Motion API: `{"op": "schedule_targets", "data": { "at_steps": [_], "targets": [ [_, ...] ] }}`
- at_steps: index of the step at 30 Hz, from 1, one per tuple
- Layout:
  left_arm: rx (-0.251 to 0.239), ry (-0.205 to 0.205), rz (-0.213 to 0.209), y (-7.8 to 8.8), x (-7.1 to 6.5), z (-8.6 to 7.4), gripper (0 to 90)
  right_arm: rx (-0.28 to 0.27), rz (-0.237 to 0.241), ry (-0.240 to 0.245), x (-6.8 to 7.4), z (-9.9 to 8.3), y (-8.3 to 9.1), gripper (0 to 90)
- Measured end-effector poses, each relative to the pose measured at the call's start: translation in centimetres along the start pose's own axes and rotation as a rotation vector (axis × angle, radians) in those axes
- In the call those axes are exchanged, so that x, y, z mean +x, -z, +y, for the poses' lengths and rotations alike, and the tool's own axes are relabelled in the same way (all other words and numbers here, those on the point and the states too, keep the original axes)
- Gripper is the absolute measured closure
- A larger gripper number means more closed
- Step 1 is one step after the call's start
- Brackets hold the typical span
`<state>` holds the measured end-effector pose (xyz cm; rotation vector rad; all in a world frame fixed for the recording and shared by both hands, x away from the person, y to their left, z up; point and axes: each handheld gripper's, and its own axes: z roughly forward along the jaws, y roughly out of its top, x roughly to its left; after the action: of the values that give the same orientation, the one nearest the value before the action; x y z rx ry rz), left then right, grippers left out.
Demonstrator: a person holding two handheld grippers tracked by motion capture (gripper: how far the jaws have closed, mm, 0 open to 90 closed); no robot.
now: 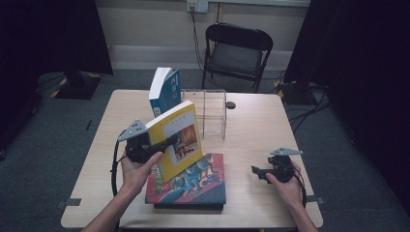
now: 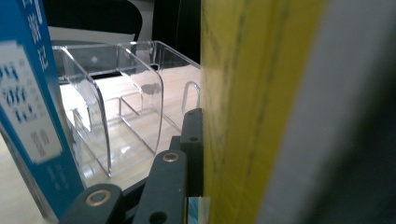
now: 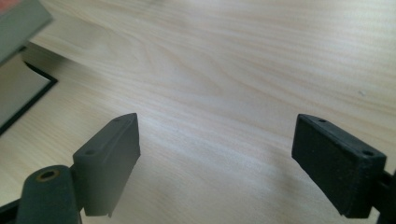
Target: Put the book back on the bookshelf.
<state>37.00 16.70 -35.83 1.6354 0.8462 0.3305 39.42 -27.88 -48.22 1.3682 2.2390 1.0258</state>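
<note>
Your left gripper has its fingers clenched on the yellow book, pressing flat against its cover; the book rides tilted in that grip, lifted off the table, its lower corner hanging just over the colourful book that lies flat below the fingers. In the left gripper view the yellow book runs straight up past the one visible finger. Just beyond those fingertips stands the clear rack, its dividers upright and its slots bare, and to the far side of the fingers the blue book stands upright just beside the rack; in the left gripper view the blue book and the rack sit close together on the table. Your right gripper has its fingers released and spread wide, with bare table between them and nothing in their grasp. They point toward the colourful book, near its edge but apart from it; a corner of that book shows off beyond the one fingertip. Well beyond both grippers, past the table's far edge, a black chair stands on the floor.
</note>
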Motion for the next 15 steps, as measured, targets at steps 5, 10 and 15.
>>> {"op": "schedule_targets", "data": {
  "at_steps": [5,10,15],
  "targets": [
    [-0.006,0.01,0.044,-1.1,0.4,0.8,75.7,0.041,-0.009,0.022,0.2,-0.2,-0.6,15.2],
    [-0.001,-0.007,0.095,-2.4,0.6,1.5,75.7,0.054,-0.032,0.067,0.7,-0.2,-0.9,15.7],
    [0.001,-0.021,0.12,-3.5,1.0,2.1,75.7,0.065,-0.045,0.08,0.9,-0.3,-1.2,15.1]
  ]
}}
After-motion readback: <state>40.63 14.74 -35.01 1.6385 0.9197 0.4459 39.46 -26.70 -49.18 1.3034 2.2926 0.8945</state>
